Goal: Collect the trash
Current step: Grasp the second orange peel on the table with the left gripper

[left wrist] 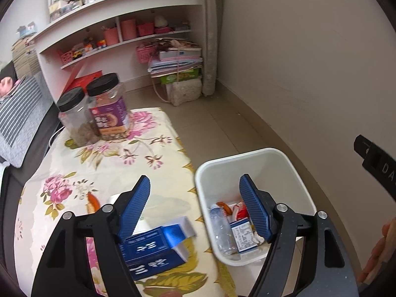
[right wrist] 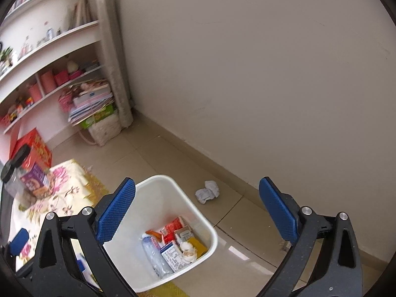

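Right now the left gripper has its two blue jaws spread wide apart and they hold nothing. It hangs over the near edge of a table with a flowery cloth. Just under its left jaw lies a blue and white carton on the cloth, with its flap open. An orange wrapper lies on the cloth a bit farther off and to the left. At the far end of the table stand two clear jars with black lids, side by side and touching.

To the right of the table, on the tile floor, sits a white bin. Inside it lie a clear plastic bottle, a small white box with tiny print, some red packets, something yellow and a crumpled white tissue.

The right gripper has its jaws wide apart too, holding nothing, above the bin. A crumpled ball of paper lies on the floor just past the bin, near the wall. Shelves with pink pots stand at the far left.
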Motion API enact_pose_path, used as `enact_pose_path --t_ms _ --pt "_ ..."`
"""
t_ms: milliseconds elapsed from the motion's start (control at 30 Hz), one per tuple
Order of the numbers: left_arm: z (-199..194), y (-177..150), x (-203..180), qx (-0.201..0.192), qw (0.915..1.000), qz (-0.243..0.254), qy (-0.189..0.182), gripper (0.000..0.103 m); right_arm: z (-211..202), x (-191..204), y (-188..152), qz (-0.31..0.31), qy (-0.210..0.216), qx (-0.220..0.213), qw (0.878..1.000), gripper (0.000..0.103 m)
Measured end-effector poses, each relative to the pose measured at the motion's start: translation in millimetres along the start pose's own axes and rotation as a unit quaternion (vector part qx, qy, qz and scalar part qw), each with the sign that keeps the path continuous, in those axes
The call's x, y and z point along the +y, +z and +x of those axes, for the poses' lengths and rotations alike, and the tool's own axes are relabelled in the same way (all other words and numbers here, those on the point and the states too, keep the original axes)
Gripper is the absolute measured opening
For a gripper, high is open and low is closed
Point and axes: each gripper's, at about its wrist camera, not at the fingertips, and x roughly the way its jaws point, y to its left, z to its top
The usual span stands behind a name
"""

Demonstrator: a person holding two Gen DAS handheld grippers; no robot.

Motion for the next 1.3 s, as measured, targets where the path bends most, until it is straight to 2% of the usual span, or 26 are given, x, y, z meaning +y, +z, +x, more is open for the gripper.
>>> enact_pose_path --t_ms 433,733,867,933,1067,1167,1300 --pt "6.6 -15.3 69.8 0.021 0.998 -0.037 0.047 0.075 -10.5 82.3 -27.3 -0.08 0.055 0.026 0.995 0.096" --pt "22.7 -26.5 129.3 0.05 0.9922 -0.082 0.08 0.075 -13.9 136.4 -44.5 -0.114 0.103 0.052 0.987 0.096" --pt "40.1 -29.7 165.2 0.078 0.985 -0.122 0.093 0.074 -10.3 152.8 -48.3 -0.123 0.123 0.069 0.982 0.096" --pt "53.8 -32.5 184.8 0.103 0.9785 -0.149 0.098 0.074 -7.6 159.4 -50.2 -0.122 0.132 0.08 0.98 0.096" --pt "83.7 -44.4 226.2 0.159 0.9558 -0.23 0.092 0.074 -3.5 170.1 -50.6 -0.125 0.143 0.089 0.978 0.096" --pt "101.8 -51.5 241.7 0.182 0.9423 -0.267 0.088 0.074 0.3 176.1 -48.5 -0.125 0.151 0.097 0.976 0.096" --pt "116.6 -53.9 244.2 0.193 0.9366 -0.282 0.077 0.074 5.5 183.8 -48.7 -0.125 0.159 0.109 0.973 0.096"
